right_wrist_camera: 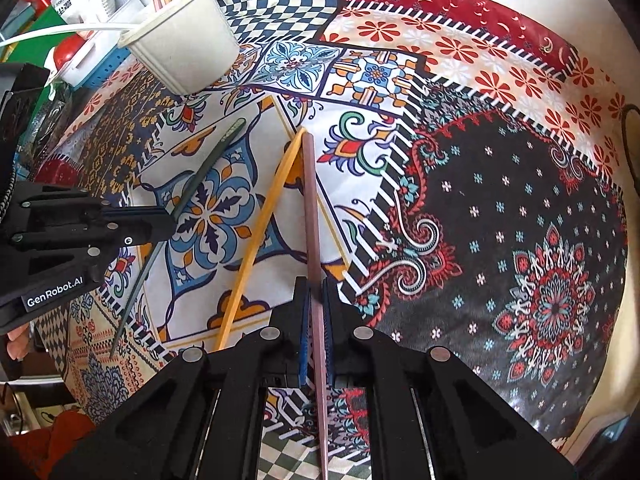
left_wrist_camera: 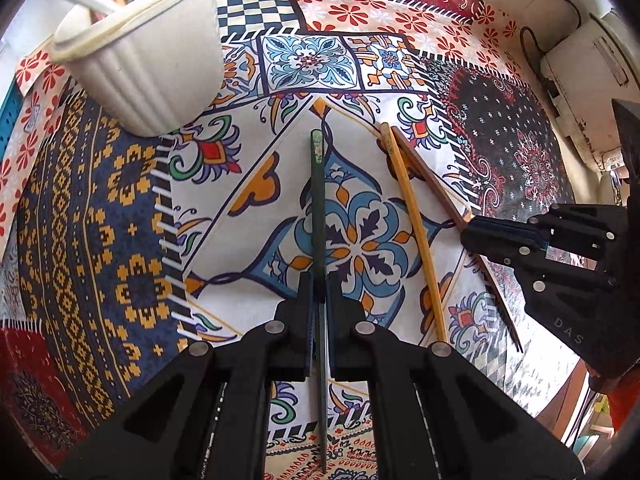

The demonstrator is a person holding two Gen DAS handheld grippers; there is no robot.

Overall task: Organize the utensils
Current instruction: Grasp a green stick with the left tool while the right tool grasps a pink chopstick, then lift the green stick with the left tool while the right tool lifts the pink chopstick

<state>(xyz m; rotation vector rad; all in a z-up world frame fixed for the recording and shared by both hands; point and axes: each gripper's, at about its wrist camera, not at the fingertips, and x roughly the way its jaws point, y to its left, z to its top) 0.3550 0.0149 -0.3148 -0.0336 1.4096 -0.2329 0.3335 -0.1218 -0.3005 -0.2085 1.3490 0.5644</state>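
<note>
Jaws clamp slim tapered chopsticks: left gripper (left_wrist_camera: 319, 292) a green chopstick (left_wrist_camera: 318, 200), right gripper (right_wrist_camera: 316, 300) a brown chopstick (right_wrist_camera: 312, 208).

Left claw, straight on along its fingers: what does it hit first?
Probably the tablecloth. The left claw points steeply down, shut on the green chopstick, and only patterned cloth shows ahead of its tips. The white cup sits off to the upper left. Depth is unclear.

Three chopsticks (right_wrist_camera: 256, 236) on the tablecloth (right_wrist_camera: 500, 200); cup (right_wrist_camera: 184, 52) behind them, at left
</note>
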